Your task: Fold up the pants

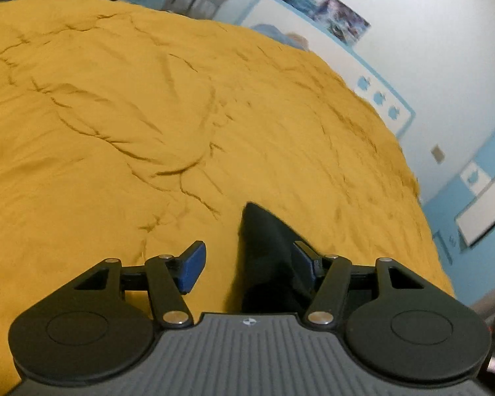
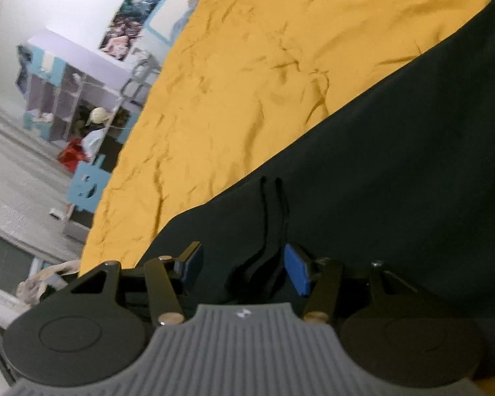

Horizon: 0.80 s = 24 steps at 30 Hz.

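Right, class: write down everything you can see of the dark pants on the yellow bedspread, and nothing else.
The pants are very dark, nearly black, of a soft matt cloth. In the right wrist view they lie spread in a broad smooth band across the yellow bedspread, with a thin dark drawstring looping on top. It runs down between the open blue pads of the right hand-held gripper. In the left wrist view a pointed corner of them rises between the open pads of the left hand-held gripper, against the right pad.
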Motion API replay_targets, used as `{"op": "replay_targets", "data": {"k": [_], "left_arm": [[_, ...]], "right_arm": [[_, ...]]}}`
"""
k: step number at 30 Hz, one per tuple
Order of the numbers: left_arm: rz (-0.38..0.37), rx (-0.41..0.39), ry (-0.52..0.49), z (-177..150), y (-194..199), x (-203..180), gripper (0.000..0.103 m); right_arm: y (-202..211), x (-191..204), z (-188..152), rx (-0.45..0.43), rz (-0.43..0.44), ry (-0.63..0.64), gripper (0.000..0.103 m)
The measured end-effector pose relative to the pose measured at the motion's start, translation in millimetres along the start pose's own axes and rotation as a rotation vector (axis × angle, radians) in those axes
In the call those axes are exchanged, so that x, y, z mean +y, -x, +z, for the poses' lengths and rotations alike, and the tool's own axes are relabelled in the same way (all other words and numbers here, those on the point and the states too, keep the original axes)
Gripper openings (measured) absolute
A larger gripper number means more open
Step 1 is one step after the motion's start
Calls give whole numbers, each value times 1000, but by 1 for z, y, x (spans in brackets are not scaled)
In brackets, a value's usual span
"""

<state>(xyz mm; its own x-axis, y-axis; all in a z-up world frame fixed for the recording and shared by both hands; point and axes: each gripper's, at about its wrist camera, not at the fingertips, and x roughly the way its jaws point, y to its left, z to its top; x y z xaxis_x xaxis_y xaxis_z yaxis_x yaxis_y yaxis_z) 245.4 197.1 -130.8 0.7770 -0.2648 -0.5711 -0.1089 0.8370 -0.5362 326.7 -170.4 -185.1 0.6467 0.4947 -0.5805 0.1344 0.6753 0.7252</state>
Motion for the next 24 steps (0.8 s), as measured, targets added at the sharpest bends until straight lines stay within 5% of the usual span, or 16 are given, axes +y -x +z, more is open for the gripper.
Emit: {"op": "replay_targets", "data": {"k": [8,16,17,19,24], "left_arm": [[-35,42,41,6,-21,1,69],[-34,102,35,-3,-36,-9,69],[-35,103,35,-3,-36,-10,69],[-36,105,35,-3,-36,-9,69],[-62,96,25,-4,-30,-13,69]], "right_arm": [[7,-11,0,9,27,-139,51],[-14,6,0,82,-14,-54,49],[-15,7,1,84,-7,-64,44],[-17,4,3,111,35,-92,0],[15,5,17,38,66,-28,0]]}}
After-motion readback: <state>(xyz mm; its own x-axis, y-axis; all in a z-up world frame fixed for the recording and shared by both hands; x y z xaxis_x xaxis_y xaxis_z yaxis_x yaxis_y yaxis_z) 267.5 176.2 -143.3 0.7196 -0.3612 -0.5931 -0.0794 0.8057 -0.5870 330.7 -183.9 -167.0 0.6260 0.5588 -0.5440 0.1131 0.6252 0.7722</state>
